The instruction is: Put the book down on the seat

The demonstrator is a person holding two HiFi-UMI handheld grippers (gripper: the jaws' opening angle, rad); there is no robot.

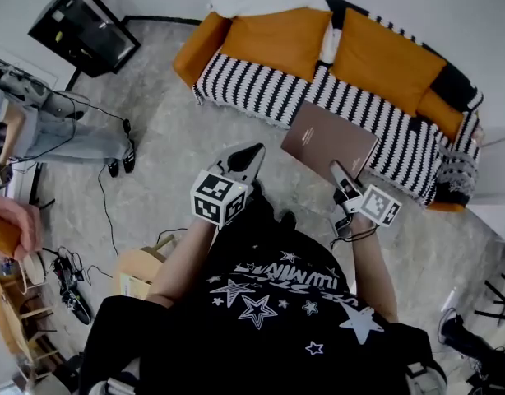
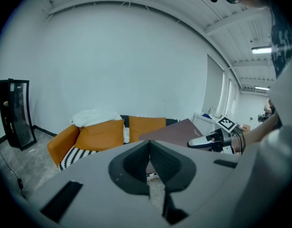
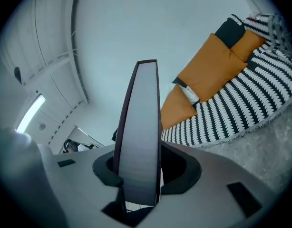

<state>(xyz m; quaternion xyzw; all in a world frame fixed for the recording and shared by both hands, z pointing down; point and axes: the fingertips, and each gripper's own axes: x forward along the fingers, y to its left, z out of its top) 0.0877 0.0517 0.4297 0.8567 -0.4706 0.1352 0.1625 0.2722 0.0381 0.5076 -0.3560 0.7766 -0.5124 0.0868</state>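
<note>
Brown book: clamped at its near edge by the right gripper, held nearly flat over the front edge of the sofa's striped seat, apparently ready for lowering; left gripper closed, empty, unneeded.

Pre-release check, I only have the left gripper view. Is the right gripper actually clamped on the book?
Observer: Yes. In the right gripper view the right gripper has the book edge-on between its jaws, both pads against the covers.
Operator: Is it over the seat?
Observer: Partly. In the head view the book's far part overlaps the front edge of the striped seat. The near part, by the gripper, is over the floor.
</note>
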